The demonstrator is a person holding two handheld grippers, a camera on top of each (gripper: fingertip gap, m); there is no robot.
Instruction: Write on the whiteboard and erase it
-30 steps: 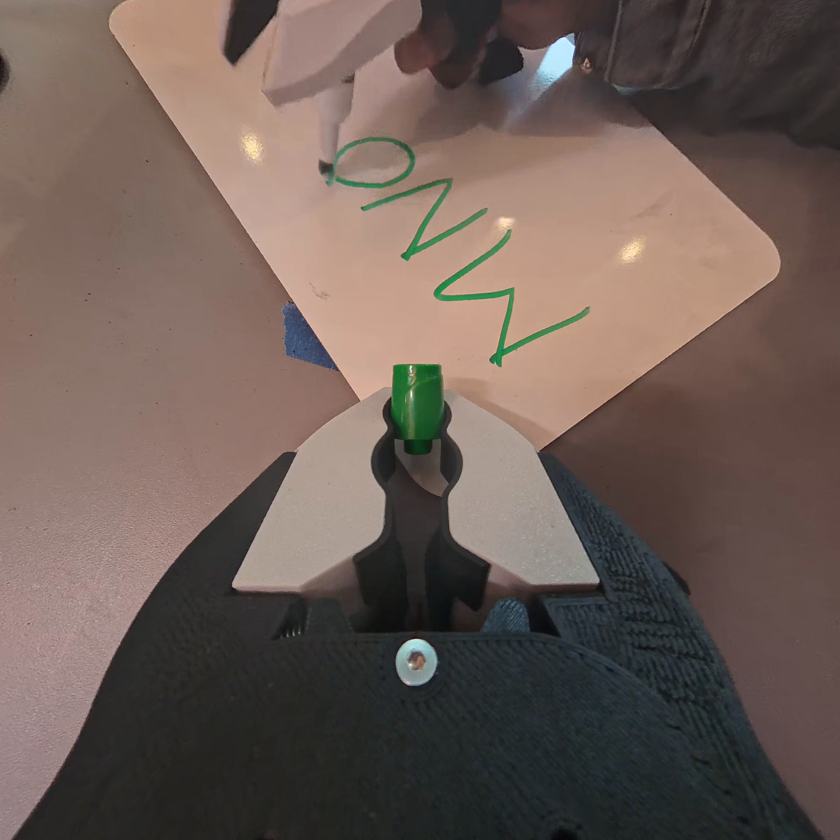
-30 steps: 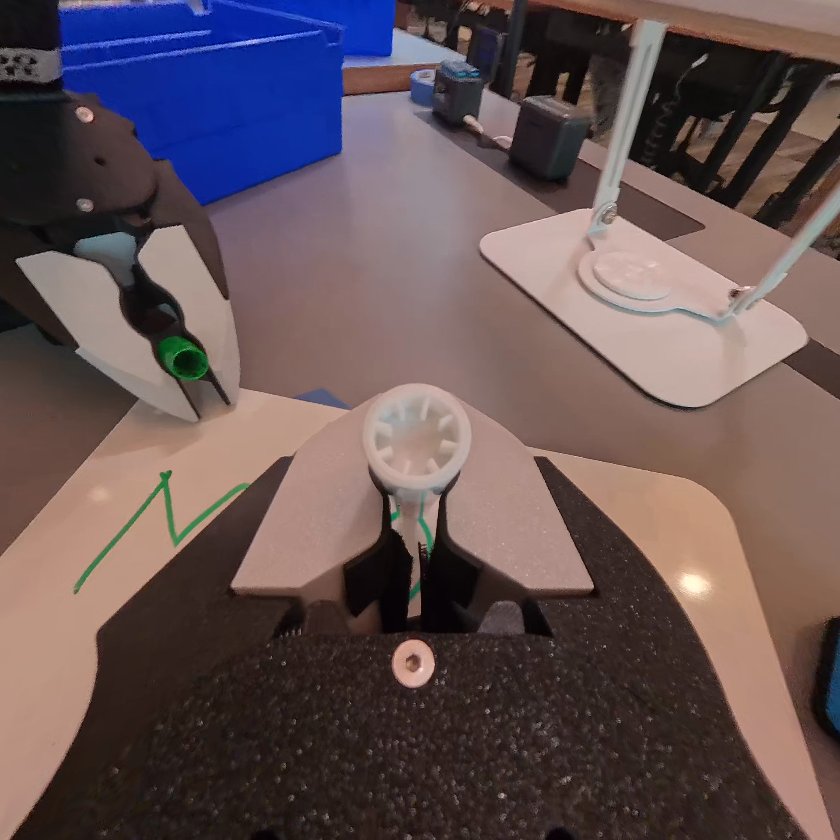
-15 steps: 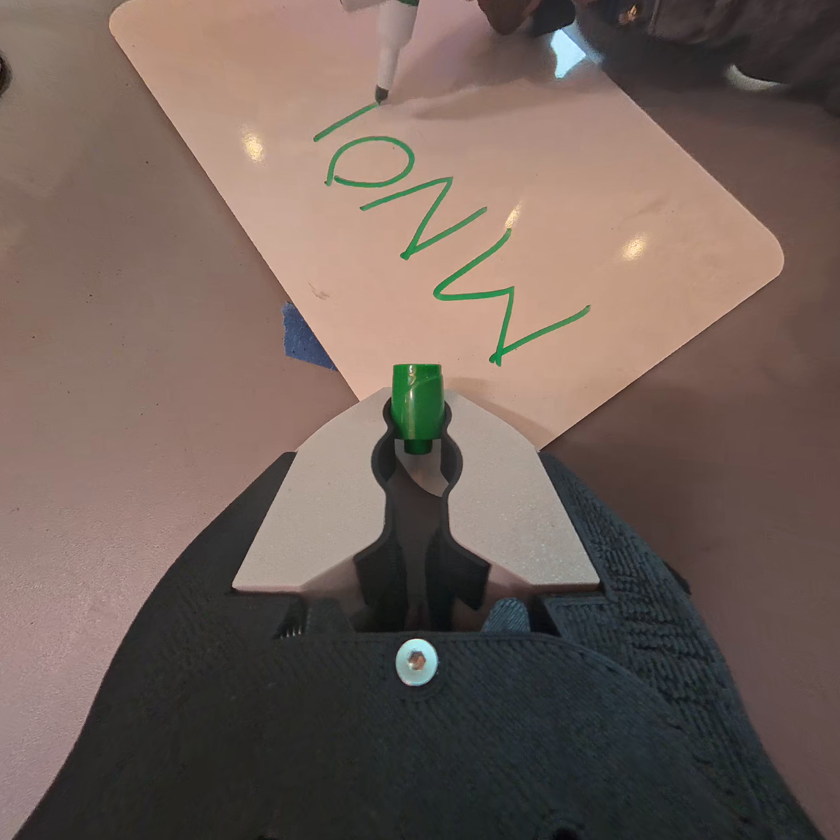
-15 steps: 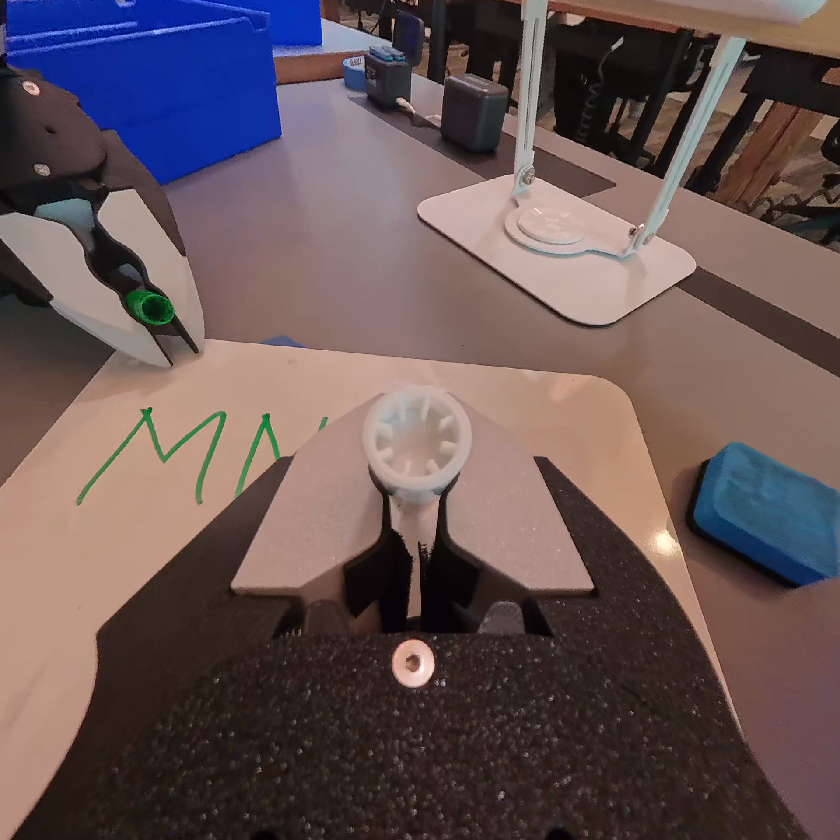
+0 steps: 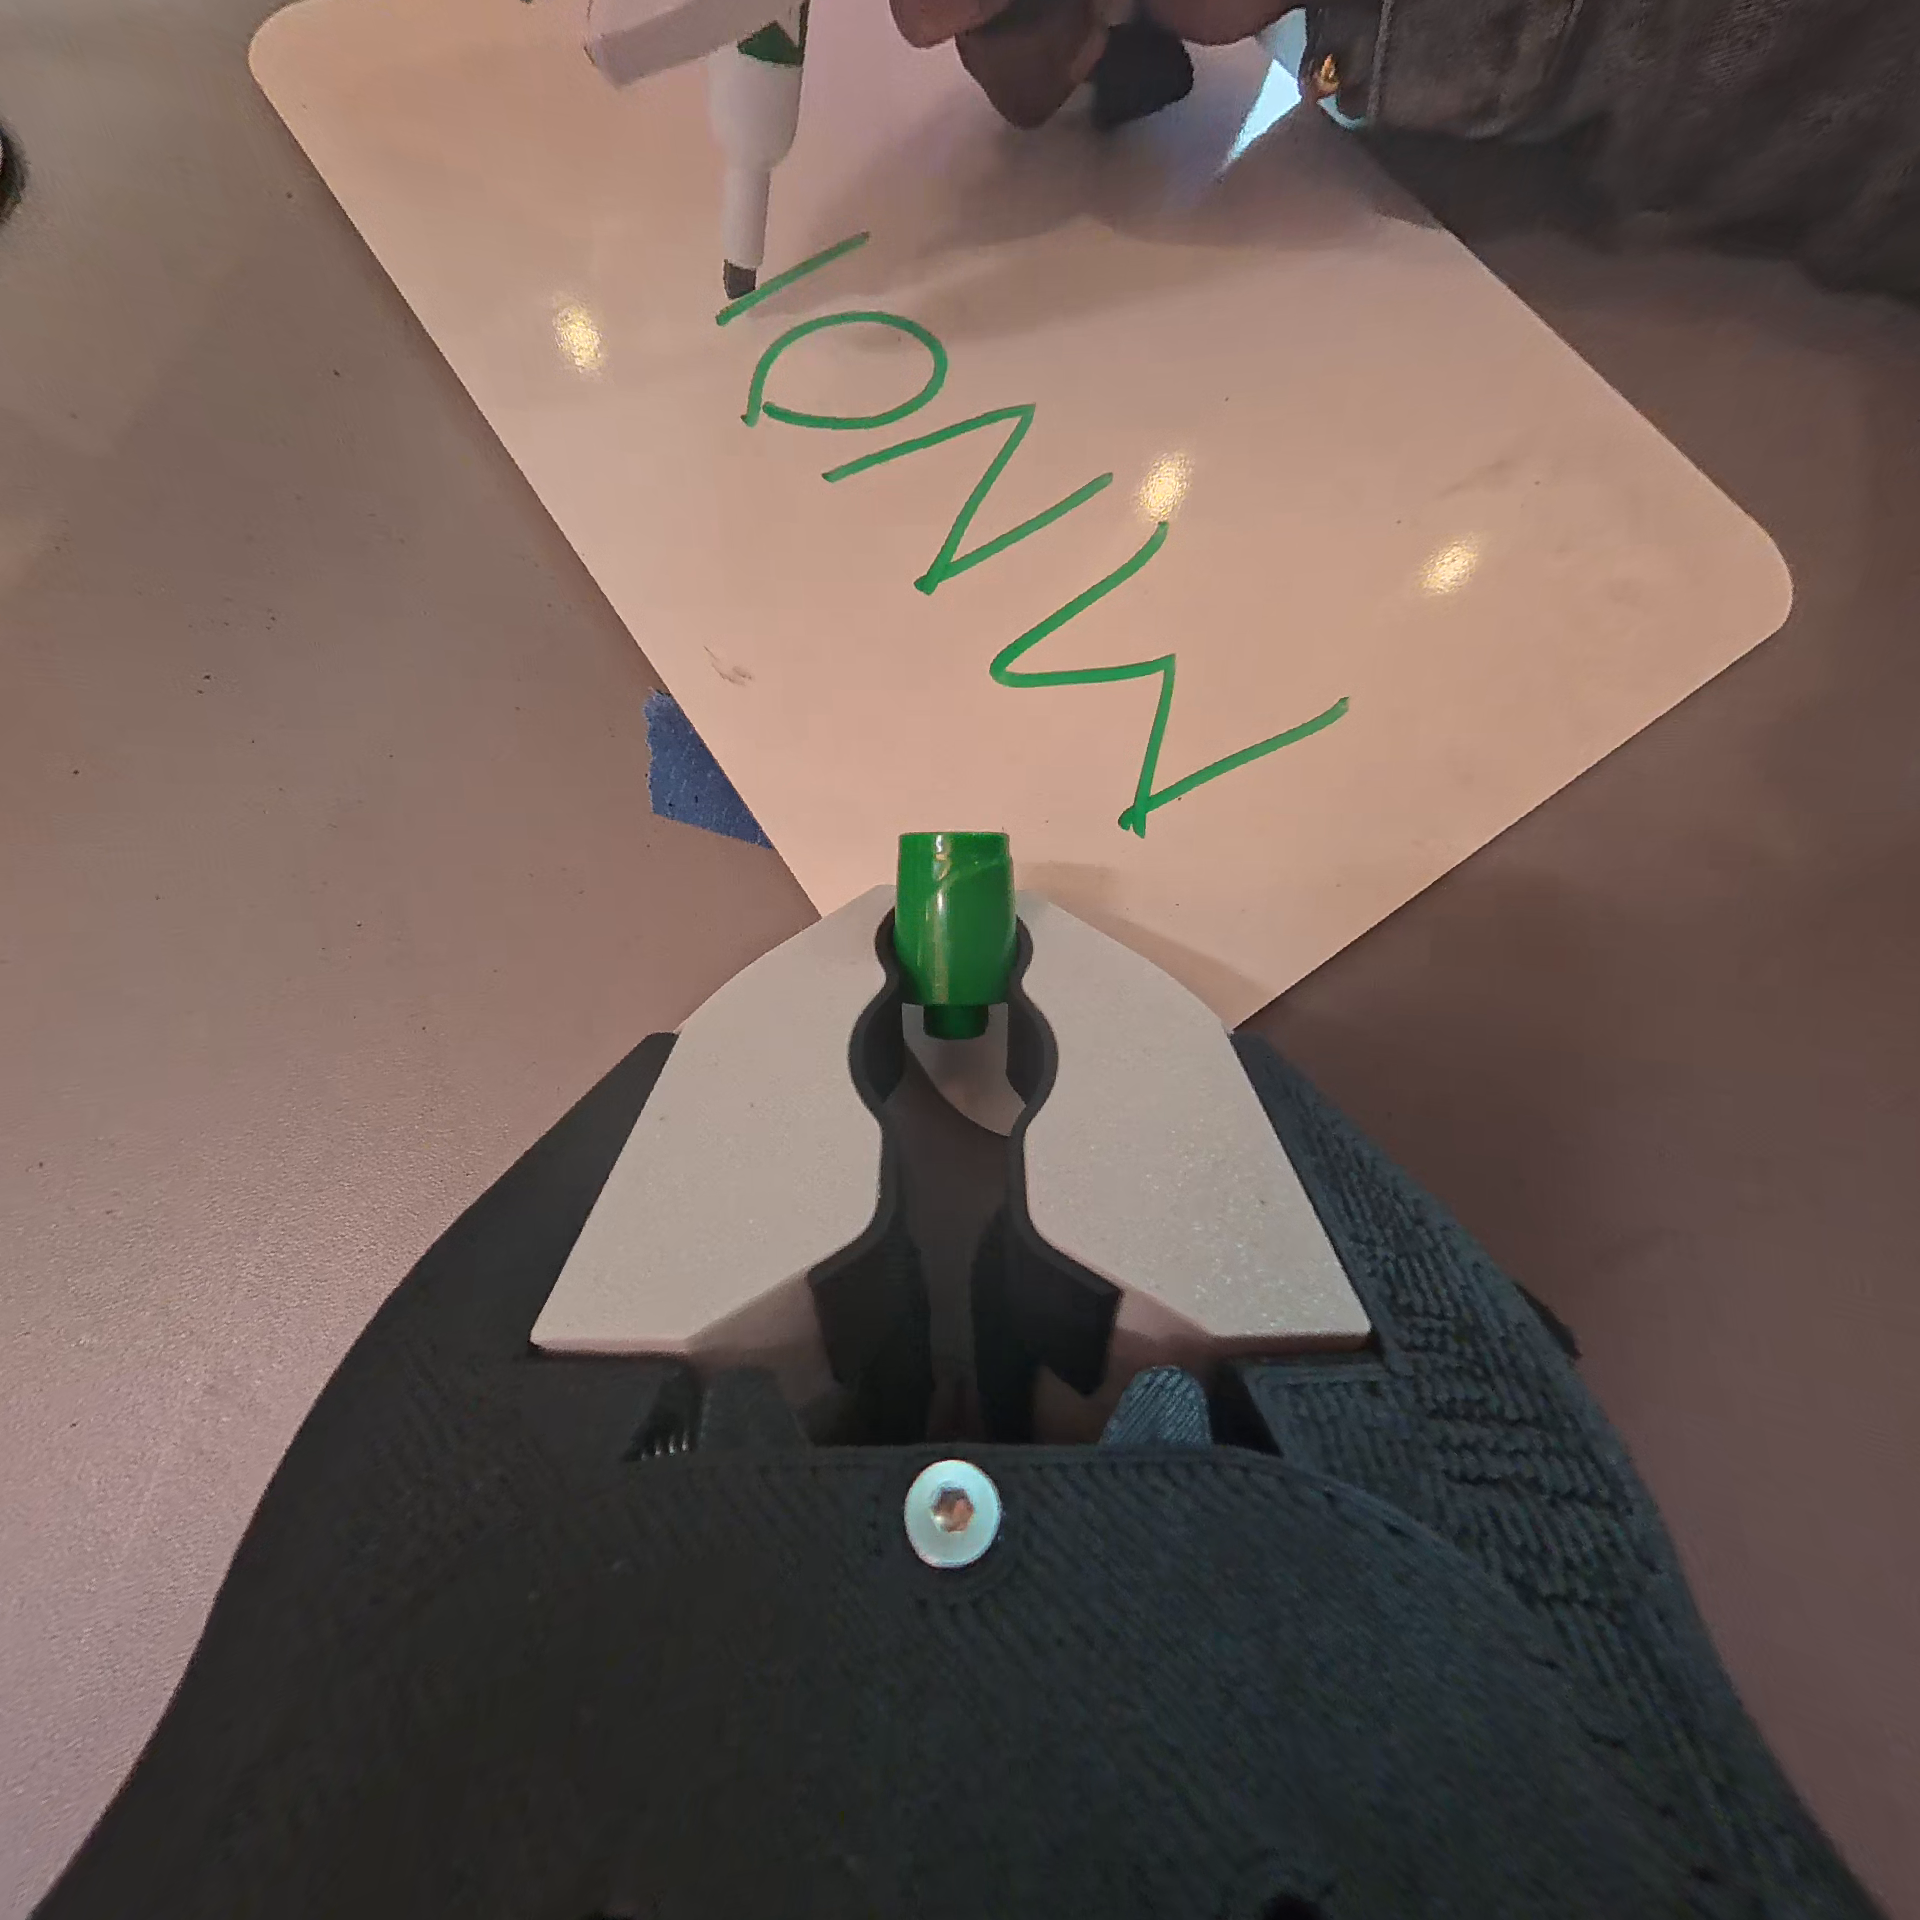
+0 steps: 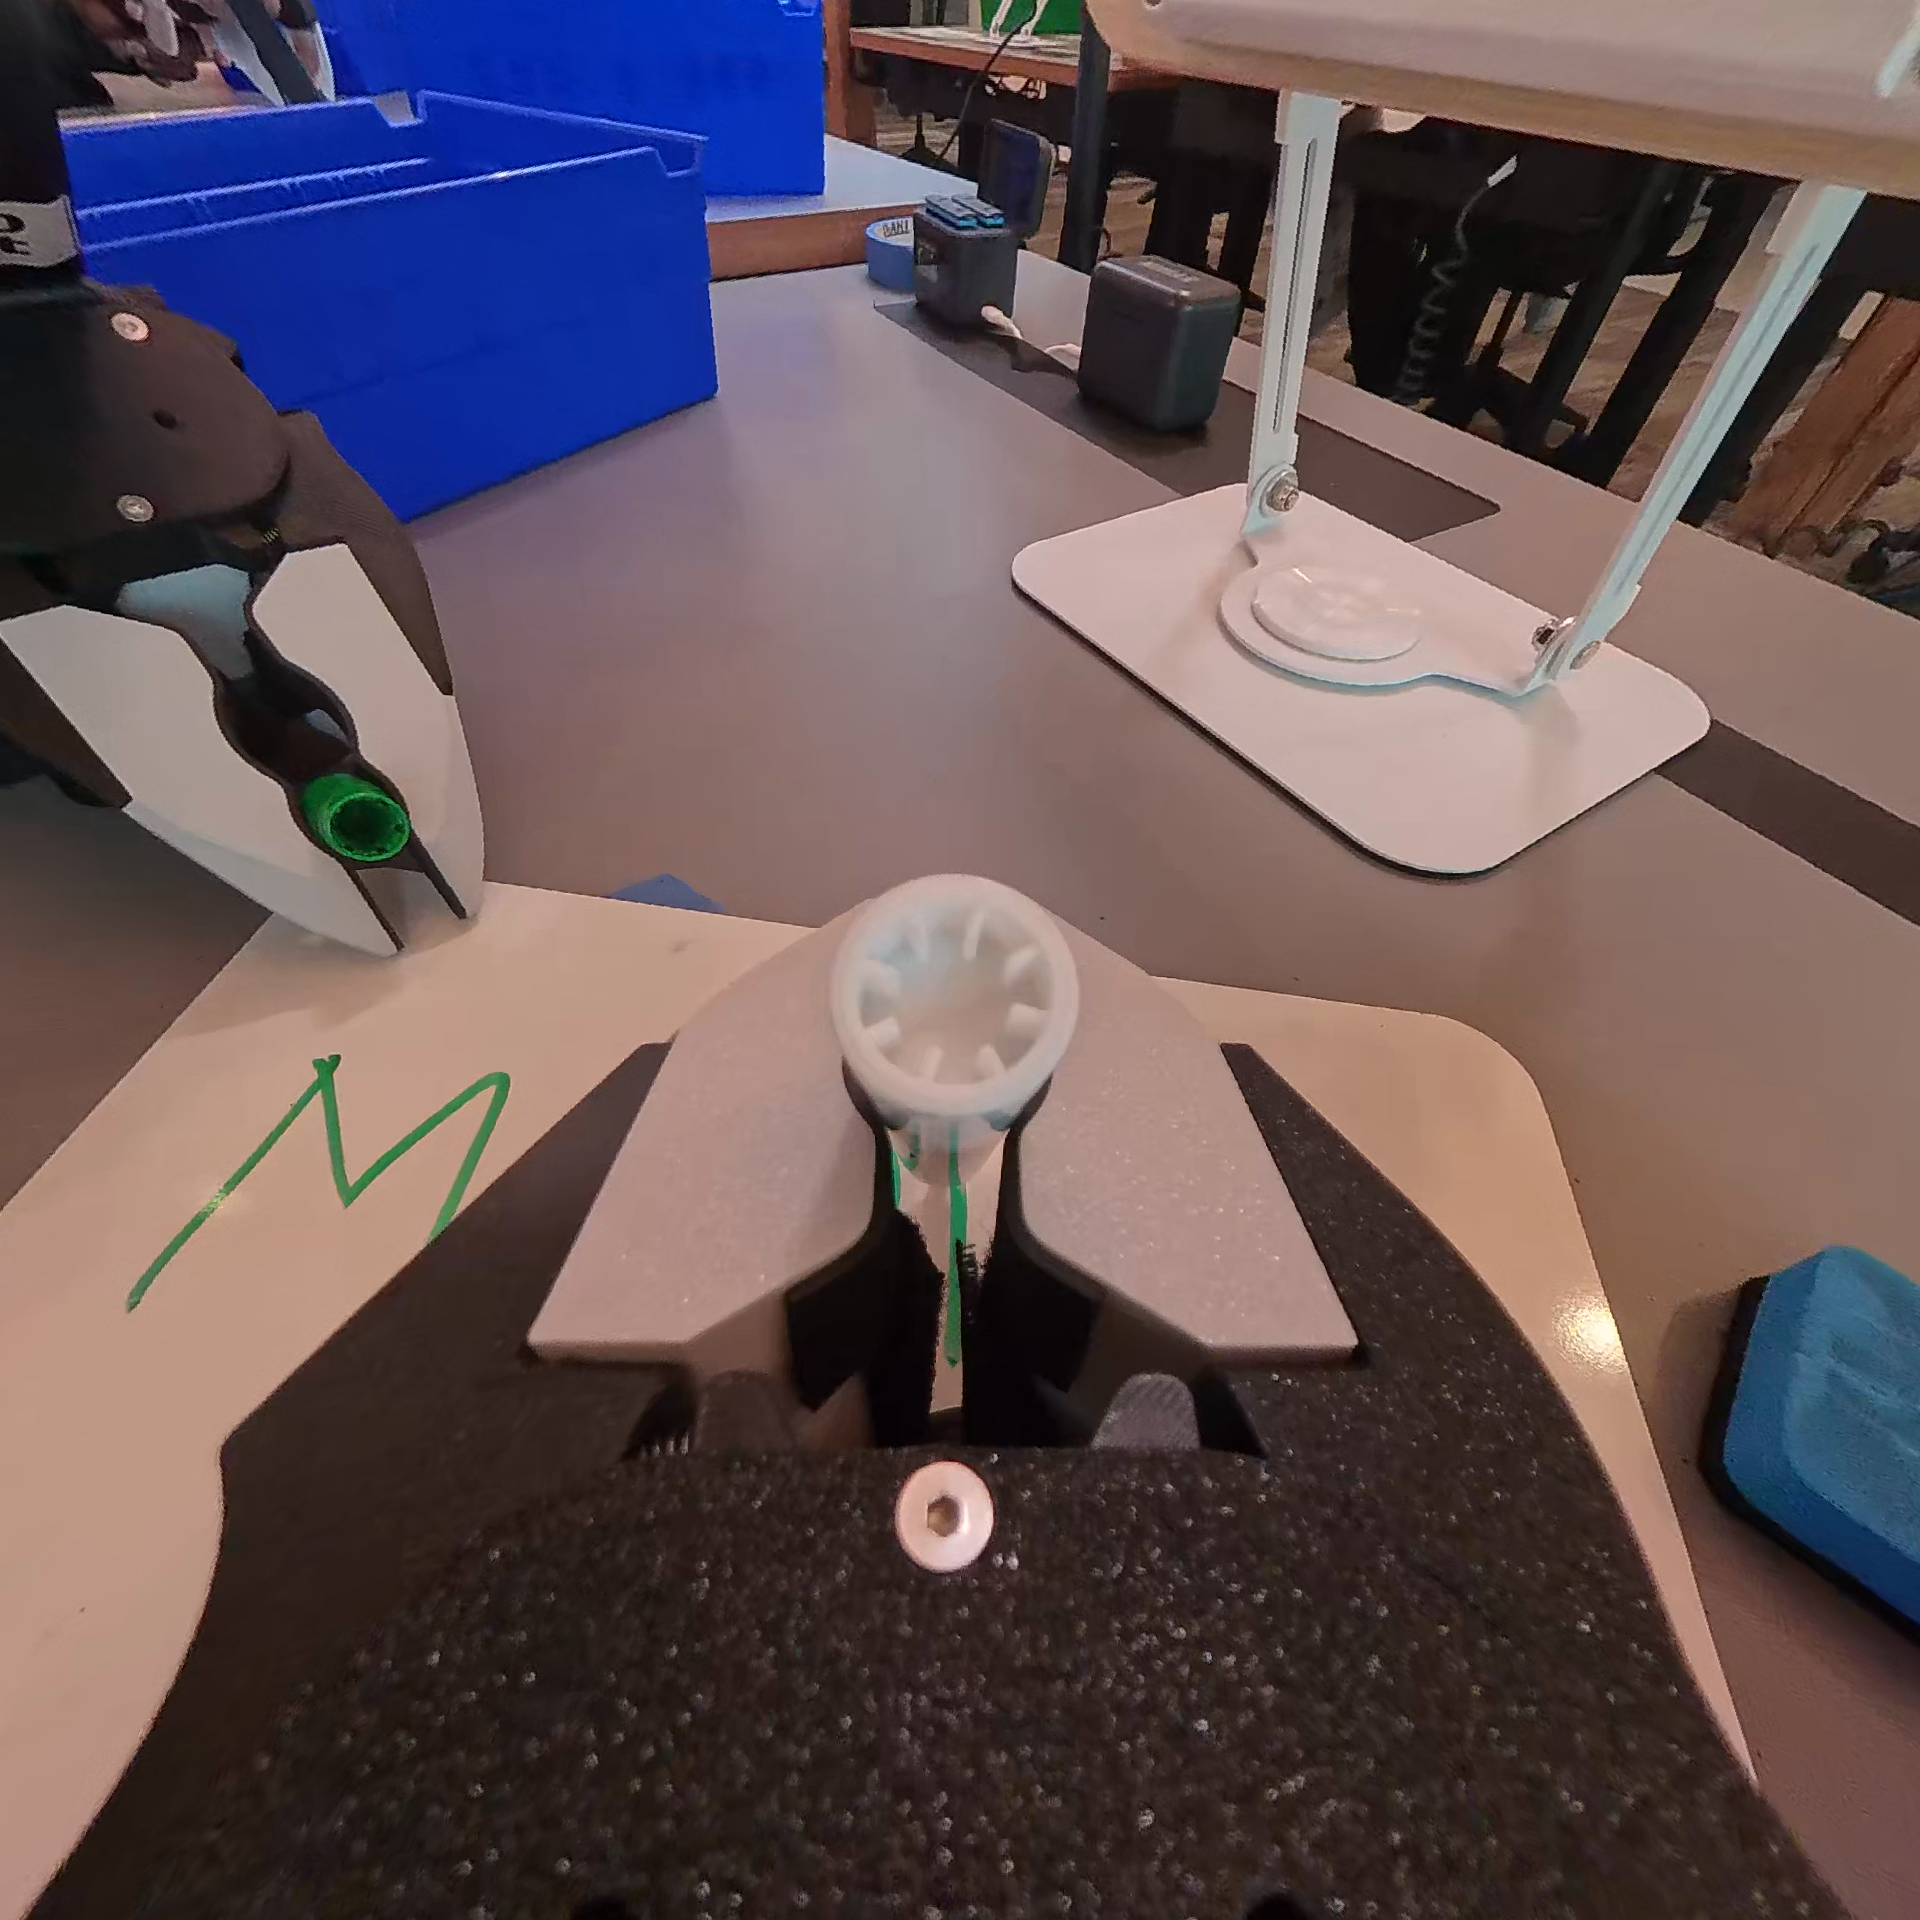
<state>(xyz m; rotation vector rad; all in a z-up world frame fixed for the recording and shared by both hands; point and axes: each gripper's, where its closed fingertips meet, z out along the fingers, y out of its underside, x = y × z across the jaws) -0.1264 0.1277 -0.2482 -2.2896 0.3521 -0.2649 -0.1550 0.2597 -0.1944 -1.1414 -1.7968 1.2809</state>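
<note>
A white whiteboard (image 5: 1403,436) lies flat on the brown table and bears green writing (image 5: 1039,540). My left gripper (image 5: 954,935) is shut on a green marker cap (image 5: 951,925) and rests at the board's near corner. It also shows in the right wrist view (image 6: 358,821), with the cap (image 6: 356,821) between its fingers. My right gripper (image 6: 954,1049) is shut on a white marker (image 6: 954,1003), seen end-on. In the left wrist view the marker (image 5: 753,156) stands tip down on the board at the end of a green stroke. The whiteboard (image 6: 644,935) lies under both grippers.
A blue eraser (image 6: 1839,1423) lies right of the board. A white stand base (image 6: 1382,717) sits farther right. Blue bins (image 6: 416,291) stand at the back left, dark boxes (image 6: 1153,343) behind. A piece of blue tape (image 5: 691,769) sticks out from the board's edge. A person's hand (image 5: 1039,52) and sleeve (image 5: 1662,125) are at the top. One gripper's finger ends stand about 15 cm off the other's. My right tips are about 10 cm from the piece of blue tape (image 5: 691,769), my left tips only 5 cm. My right wrist view (image 6: 663,897) looks at it from another angle.
The marker drew a new straight green stroke beyond the round letter, going up and coming back down along it. The left gripper with the cap has stayed still.
</note>
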